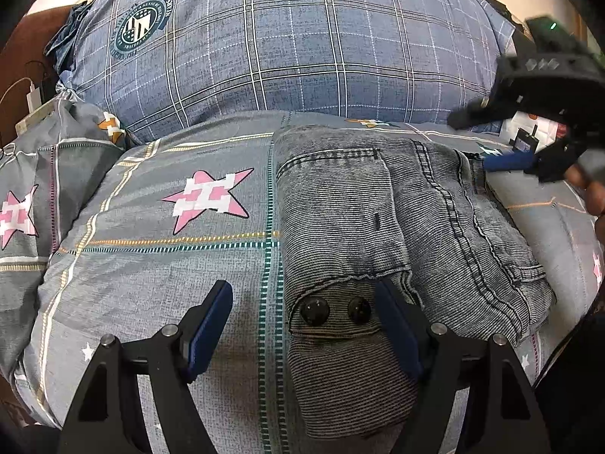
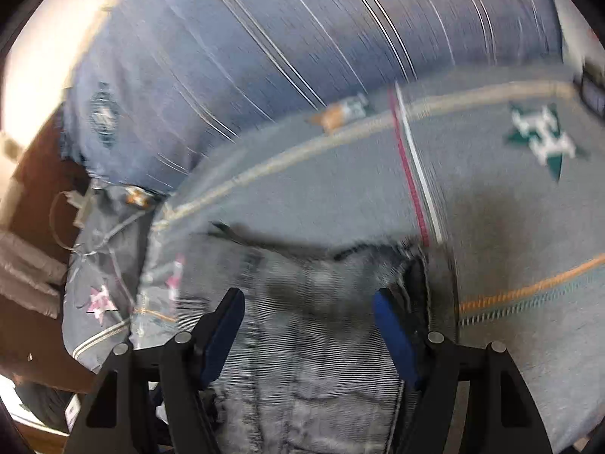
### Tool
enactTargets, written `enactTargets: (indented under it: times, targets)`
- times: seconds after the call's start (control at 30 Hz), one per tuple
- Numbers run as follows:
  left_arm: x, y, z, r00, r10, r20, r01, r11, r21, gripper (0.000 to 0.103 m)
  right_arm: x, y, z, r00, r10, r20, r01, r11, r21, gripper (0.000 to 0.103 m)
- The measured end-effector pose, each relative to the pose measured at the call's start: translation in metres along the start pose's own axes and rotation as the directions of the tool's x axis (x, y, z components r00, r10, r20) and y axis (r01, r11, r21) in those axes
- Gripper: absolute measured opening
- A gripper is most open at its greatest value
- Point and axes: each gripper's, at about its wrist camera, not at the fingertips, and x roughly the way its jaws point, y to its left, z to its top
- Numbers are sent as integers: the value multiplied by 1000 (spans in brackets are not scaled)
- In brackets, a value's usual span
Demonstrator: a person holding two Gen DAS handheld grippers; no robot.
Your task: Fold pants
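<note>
Grey denim pants (image 1: 382, 227) lie folded into a compact bundle on the bed, with two dark buttons (image 1: 336, 309) at the near end. My left gripper (image 1: 302, 302) is open and empty, just above the near end of the bundle; its right finger (image 1: 397, 325) rests by the cloth. My right gripper (image 1: 491, 143) is open at the far right end of the pants. In the blurred right wrist view the pants (image 2: 321, 340) lie under the open right gripper (image 2: 308, 310).
The bed has a grey quilt (image 1: 151, 249) with pink stars (image 1: 211, 196). A big blue plaid pillow (image 1: 283, 45) lies behind the pants. A white charger and cable (image 1: 32, 96) sit at the far left by the headboard.
</note>
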Motion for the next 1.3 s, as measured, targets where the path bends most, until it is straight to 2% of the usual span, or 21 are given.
enactTargets:
  times: [0.07, 0.13, 0.17, 0.2, 0.27, 0.33, 0.43, 0.53, 0.6, 0.67, 0.8, 0.87, 0.93, 0.97, 1.07, 1.17, 1.2, 1.23, 1.3]
  targets:
    - [0, 1, 0, 1000, -3, -2, 3, 1000, -5, 78, 4, 3, -4, 1000, -26, -8, 26, 999, -40, 75]
    - [0, 1, 0, 1000, -9, -4, 9, 1000, -6, 78, 31, -6, -8, 990, -100, -96, 95, 994, -49, 75]
    - [-1, 1, 0, 1000, -8, -2, 8, 1000, -6, 78, 42, -15, -13, 985, -103, -136, 101, 995, -24, 75]
    - [-1, 1, -1, 1000, -8, 0, 8, 1000, -5, 78, 33, -11, -15, 992, -98, -85, 96, 995, -34, 75]
    - [1, 2, 0, 1000, -12, -6, 12, 1000, -10, 78, 24, -1, -15, 991, -97, -91, 93, 995, -47, 75]
    - [1, 2, 1, 1000, -15, -10, 15, 1000, -16, 78, 10, 13, -17, 993, -98, -59, 93, 992, -83, 75]
    - [0, 3, 0, 1000, -18, -9, 18, 1000, -15, 78, 2, 27, -29, 998, -45, -35, 40, 991, -125, 76]
    - [1, 3, 0, 1000, -24, -18, 24, 999, -22, 78, 29, 18, -57, 983, -123, -136, 101, 982, -161, 76]
    - [0, 3, 0, 1000, -20, -10, 20, 1000, -20, 78, 23, 19, -63, 988, -126, -92, 107, 976, -190, 76]
    - [1, 3, 0, 1000, -20, -10, 20, 1000, -21, 78, 13, 27, -63, 985, -147, -89, 128, 974, -189, 76]
    - [0, 4, -1, 1000, -23, -11, 22, 999, -28, 79, -22, 45, -75, 992, -122, 6, 120, 962, -245, 76]
    - [0, 3, 0, 1000, -21, -12, 21, 999, -31, 79, -16, 42, -88, 989, -145, -17, 135, 956, -262, 77]
    - [0, 2, 0, 1000, -24, -16, 23, 999, -31, 79, 8, 29, -102, 969, -225, -99, 189, 940, -285, 78]
    - [-2, 2, 0, 1000, -22, -9, 22, 999, -32, 79, 7, 29, -107, 972, -223, -72, 192, 934, -300, 78]
    - [-12, 10, 3, 999, -52, 6, 53, 995, -84, 78, -5, 38, -98, 969, -229, -87, 193, 933, -305, 78]
    - [-37, 21, 9, 990, -78, 119, 95, 985, -145, 79, -23, 61, -77, 977, -212, -38, 187, 922, -339, 78]
    - [-40, 22, 10, 988, -80, 128, 100, 983, -153, 79, -25, 72, -68, 980, -195, -32, 172, 922, -346, 78]
    - [-37, 23, 11, 989, -94, 114, 112, 981, -159, 80, -27, 82, -57, 984, -175, -31, 154, 925, -347, 78]
    - [-18, 23, 8, 990, -143, 19, 144, 974, -176, 80, -24, 98, -35, 986, -162, -35, 138, 918, -371, 80]
